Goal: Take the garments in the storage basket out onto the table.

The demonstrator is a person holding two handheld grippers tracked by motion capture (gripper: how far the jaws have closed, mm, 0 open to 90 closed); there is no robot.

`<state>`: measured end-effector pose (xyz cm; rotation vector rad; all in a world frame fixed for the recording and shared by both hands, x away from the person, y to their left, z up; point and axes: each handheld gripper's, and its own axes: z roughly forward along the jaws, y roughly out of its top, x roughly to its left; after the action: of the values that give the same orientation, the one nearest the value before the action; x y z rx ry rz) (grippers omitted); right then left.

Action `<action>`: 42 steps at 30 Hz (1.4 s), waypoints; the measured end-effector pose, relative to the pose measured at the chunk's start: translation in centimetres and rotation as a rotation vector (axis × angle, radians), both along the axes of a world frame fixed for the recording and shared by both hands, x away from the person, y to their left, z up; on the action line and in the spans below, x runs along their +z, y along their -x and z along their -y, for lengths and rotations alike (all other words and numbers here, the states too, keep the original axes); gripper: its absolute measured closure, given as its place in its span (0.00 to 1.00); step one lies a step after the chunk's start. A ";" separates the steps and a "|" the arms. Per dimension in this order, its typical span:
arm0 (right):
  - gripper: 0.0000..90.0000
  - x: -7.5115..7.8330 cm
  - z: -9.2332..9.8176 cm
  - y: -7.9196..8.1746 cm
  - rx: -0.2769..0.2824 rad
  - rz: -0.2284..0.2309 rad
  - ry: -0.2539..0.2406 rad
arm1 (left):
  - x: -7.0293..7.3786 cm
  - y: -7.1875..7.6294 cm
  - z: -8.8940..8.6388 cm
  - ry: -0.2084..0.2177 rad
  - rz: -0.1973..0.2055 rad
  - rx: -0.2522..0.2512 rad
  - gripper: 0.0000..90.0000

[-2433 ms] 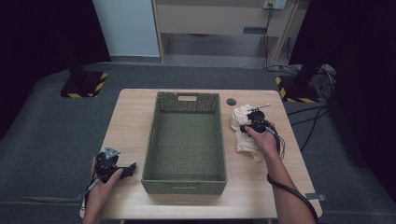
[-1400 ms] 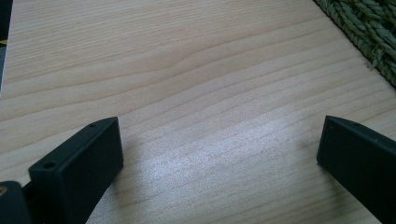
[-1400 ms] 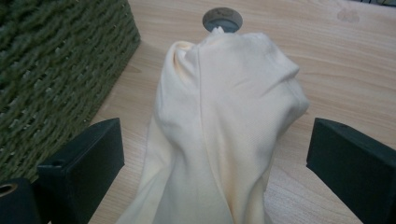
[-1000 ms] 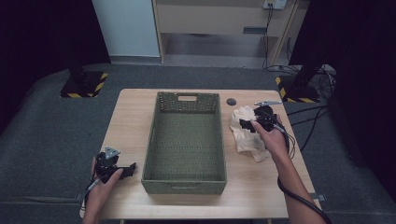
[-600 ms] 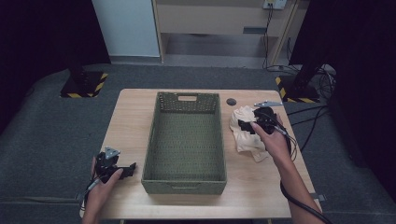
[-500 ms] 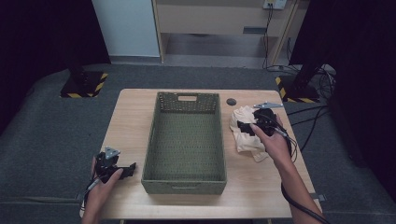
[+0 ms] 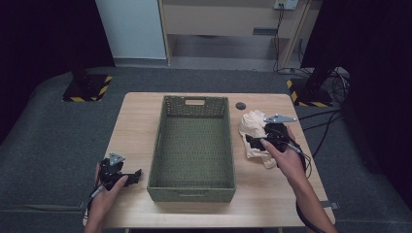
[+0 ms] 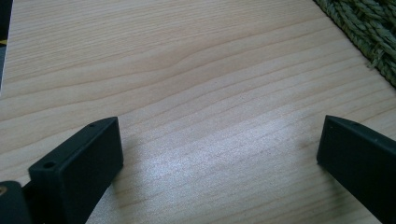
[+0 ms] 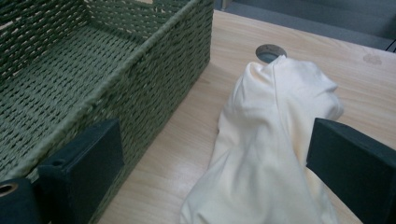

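cloth (image 7: 253,135), cream and crumpled, lies on the table (image 7: 136,126) just right of the basket (image 7: 193,143), and our right gripper (image 7: 251,141) sits over it. in the right gripper view we see the cloth (image 9: 275,154) bunched into soft folds between our two black jaws, which stand wide apart with nothing pinched; one jaw is near the basket wall (image 9: 154,79) and the other rests at the far side of the fabric. a small round hole (image 9: 268,51) in the tabletop shows just past the top of the cloth, seen from above (image 7: 241,105) near the basket's far right corner. the basket is green, woven, and has nothing in it, with a handle slot in its far end. our left gripper (image 7: 136,174) rests low on the table near the basket's near left corner, held in our left hand (image 7: 109,187). in the left gripper view (image 8: 219,154) its jaws are spread wide over bare wood, holding nothing, and a corner of the basket weave (image 8: 369,32) shows at the upper right. our right hand (image 7: 286,158) grasps its gripper from behind, forearm coming up from the near edge of the table.
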<state>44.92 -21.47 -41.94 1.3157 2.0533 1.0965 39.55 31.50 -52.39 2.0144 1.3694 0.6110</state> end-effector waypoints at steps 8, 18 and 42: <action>0.04 -1.5 0.2 1.5 0.018 -0.018 0.001 | 0.0 0.0 0.0 0.000 0.000 0.000 0.00; 0.05 -3.8 0.2 3.3 0.035 -0.053 0.005 | 0.0 0.0 0.0 0.000 0.000 0.000 0.00; 0.05 -7.3 -0.4 6.0 0.088 -0.103 0.024 | 0.0 0.0 0.0 0.000 0.000 0.000 0.00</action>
<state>38.93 -21.04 -49.27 1.3071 2.2112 1.0581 39.55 31.50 -52.39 2.0143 1.3694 0.6113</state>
